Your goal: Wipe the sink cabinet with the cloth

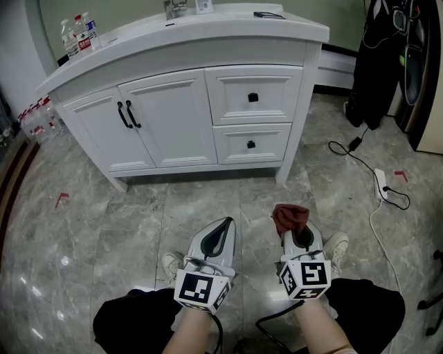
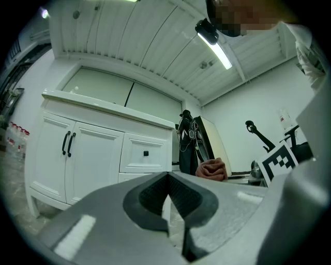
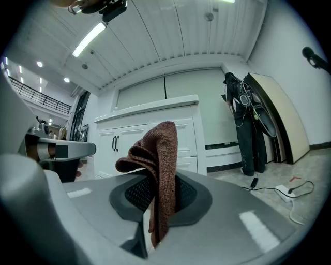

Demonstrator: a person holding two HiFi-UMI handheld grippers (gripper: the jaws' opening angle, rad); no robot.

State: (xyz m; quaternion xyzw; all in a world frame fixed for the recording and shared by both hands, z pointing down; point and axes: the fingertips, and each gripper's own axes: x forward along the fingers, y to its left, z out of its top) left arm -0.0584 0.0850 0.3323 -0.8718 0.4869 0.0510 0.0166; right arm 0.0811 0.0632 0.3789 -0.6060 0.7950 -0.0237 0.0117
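The white sink cabinet (image 1: 201, 110) stands ahead of me on the marble floor, with two doors at left and two drawers at right; it also shows in the left gripper view (image 2: 98, 150) and the right gripper view (image 3: 155, 137). My right gripper (image 1: 293, 222) is held low, well short of the cabinet, shut on a reddish-brown cloth (image 1: 291, 217) that sticks up from its jaws (image 3: 158, 171). My left gripper (image 1: 220, 229) is beside it, shut with nothing in it (image 2: 166, 199). The cloth (image 2: 212, 168) appears at the right of the left gripper view.
Water bottles (image 1: 78, 34) stand on the countertop's left end, a faucet (image 1: 176, 8) at the back. A white power strip (image 1: 381, 182) with cables lies on the floor at right. Dark clothing (image 1: 377, 55) hangs at far right. My shoes (image 1: 337, 245) are below the grippers.
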